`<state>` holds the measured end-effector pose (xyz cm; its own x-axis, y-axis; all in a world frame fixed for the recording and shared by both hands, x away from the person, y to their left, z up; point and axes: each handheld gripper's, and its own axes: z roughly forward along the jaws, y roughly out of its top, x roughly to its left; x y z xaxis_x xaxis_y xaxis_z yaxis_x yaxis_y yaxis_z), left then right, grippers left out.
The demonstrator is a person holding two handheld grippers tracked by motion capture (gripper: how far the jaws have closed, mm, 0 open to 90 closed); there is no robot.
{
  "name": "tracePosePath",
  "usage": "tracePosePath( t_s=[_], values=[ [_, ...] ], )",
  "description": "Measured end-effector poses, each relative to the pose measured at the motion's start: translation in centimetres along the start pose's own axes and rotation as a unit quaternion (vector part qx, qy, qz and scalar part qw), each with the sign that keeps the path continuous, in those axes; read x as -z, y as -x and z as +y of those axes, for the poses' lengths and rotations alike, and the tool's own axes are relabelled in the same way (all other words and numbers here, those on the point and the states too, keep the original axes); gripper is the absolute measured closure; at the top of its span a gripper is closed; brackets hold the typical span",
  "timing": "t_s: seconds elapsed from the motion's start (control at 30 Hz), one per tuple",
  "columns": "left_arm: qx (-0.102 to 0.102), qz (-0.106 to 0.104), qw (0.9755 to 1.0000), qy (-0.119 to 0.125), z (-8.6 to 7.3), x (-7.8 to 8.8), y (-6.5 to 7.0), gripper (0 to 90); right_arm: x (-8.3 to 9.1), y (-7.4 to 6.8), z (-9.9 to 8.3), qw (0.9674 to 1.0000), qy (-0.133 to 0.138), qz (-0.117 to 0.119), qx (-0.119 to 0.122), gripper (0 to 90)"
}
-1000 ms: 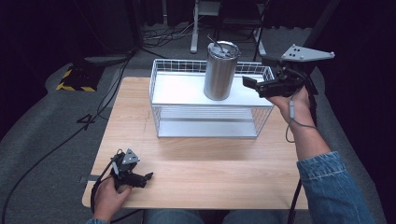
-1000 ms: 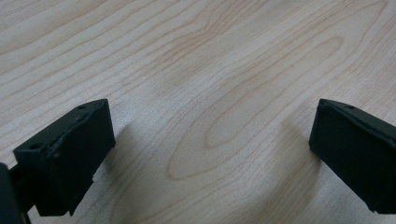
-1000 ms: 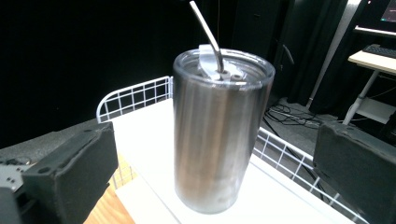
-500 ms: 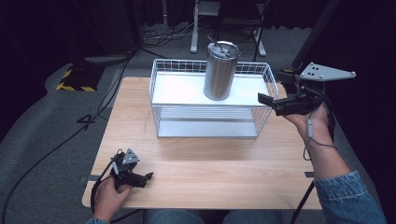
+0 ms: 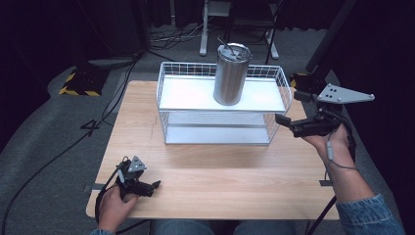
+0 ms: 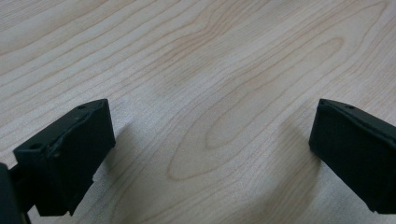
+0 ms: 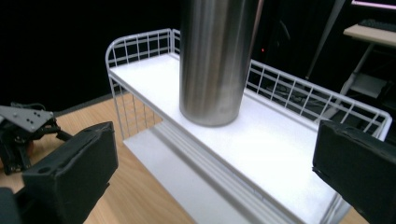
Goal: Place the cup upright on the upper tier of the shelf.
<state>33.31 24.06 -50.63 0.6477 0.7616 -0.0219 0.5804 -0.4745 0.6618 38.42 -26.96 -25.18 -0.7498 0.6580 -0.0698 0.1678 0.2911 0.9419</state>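
tumbler: steel tumbler (image 5: 231, 73) with lid and straw, upright on the top shelf of the white wire rack (image 5: 171, 105), near the middle, apart from the rails
right gripper: right gripper (image 5: 286, 124) held off the rack's right end, jaws wide apart, nothing between them, pointing in toward the tumbler (right gripper view looks straight at its body (image 7: 212, 60))
left gripper: left gripper (image 5: 150, 186) low over the wooden table (image 5: 220, 171) near the front left corner, jaws apart, empty, bare wood beneath
step judged: tumbler looks set down and let go, or about to be grasped; can't tell which
risk 1: jaw tips clip the wire rail (image 7: 299, 91) at the right end on any move inward; rack looks light and could slide
risk 2: tall narrow tumbler, high centre (top-heavy with lid), a side knock could tip it over the low rail
risk 3: smooth steel wall, off-centre pinch could slip or twist
risk 4: trailing cable may snag the rack corner
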Motion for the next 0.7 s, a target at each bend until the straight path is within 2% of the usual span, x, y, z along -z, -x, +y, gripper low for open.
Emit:
tracePosePath(
  t_s=[0.7],
  values=[
    [-0.004, 0.005, 1.0, -0.001, 0.1, 0.0, -0.1, 0.6, 1.0, 0.0, -7.8, 0.9979, -0.054, -0.021, -0.03, 0.3]
  ],
)
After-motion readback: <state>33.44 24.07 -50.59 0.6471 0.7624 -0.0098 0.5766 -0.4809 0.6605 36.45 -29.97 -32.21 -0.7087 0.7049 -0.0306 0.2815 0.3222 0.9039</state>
